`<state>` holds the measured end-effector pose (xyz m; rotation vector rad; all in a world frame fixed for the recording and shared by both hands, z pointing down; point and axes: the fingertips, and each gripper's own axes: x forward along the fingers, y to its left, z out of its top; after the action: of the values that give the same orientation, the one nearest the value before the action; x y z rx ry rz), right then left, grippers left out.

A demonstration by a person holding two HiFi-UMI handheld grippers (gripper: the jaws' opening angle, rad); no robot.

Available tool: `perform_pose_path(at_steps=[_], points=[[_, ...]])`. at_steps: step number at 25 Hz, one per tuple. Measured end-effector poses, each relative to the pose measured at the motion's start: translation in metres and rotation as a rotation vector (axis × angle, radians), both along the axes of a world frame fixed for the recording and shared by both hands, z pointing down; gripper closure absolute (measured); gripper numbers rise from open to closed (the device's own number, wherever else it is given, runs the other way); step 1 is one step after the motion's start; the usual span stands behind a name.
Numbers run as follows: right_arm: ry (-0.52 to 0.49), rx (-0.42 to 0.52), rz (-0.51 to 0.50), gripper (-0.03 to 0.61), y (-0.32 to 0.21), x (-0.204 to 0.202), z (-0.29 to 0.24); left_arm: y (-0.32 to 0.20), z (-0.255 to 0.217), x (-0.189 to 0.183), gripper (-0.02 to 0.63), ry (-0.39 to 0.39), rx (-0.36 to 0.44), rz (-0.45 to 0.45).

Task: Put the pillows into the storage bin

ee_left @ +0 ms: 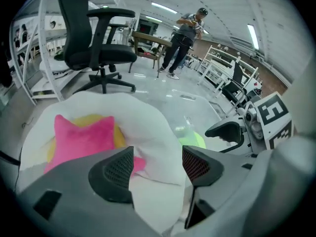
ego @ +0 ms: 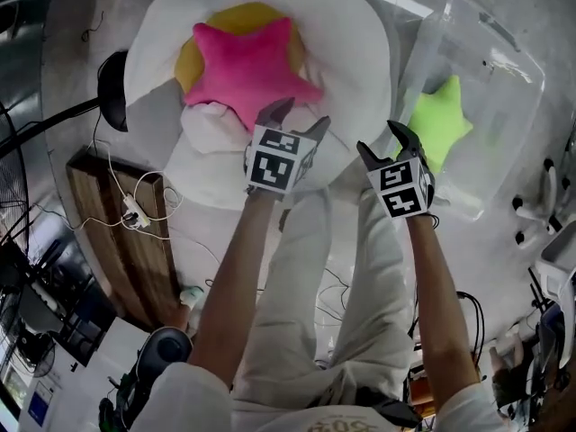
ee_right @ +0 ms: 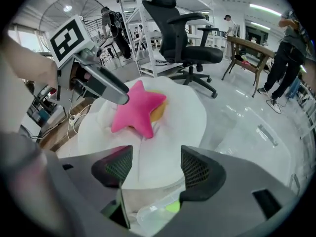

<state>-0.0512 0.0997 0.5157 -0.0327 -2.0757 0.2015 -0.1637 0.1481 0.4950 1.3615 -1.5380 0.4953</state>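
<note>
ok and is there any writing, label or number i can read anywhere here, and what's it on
No text can be read in any view.
Cubes on the left gripper and the right gripper: black-and-white square marker patterns, no letters or digits.
Print on the person's shirt: too blurred to read.
A blue label at the head view's lower left: too small to read.

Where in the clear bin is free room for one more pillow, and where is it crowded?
In the storage bin, the floor is bare beyond the green star pillow, up to the far walls. That pillow fills the near side. The middle of the beanbag is crowded: the pink star pillow lies on a yellow pillow.
</note>
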Motion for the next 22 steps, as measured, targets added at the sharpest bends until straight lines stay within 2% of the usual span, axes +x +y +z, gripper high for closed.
perform_pose_path(at_steps=[3,13,22], points=[[0.004,0.0,-0.014,0.261,0.009,-0.022,0.007,0.024,0.008,-0.032,0.295,0.012,-0.017,-0.05],[0.053,-0.019,-0.088,0.261,0.04,-0.075,0.039,0.079,0.033,-0.105,0.296,0.008,-0.071,-0.088],[0.081,-0.008,-0.175,0.258,0.053,-0.103,0.07,0.122,0.067,-0.152,0.295,-0.016,-0.166,-0.067]])
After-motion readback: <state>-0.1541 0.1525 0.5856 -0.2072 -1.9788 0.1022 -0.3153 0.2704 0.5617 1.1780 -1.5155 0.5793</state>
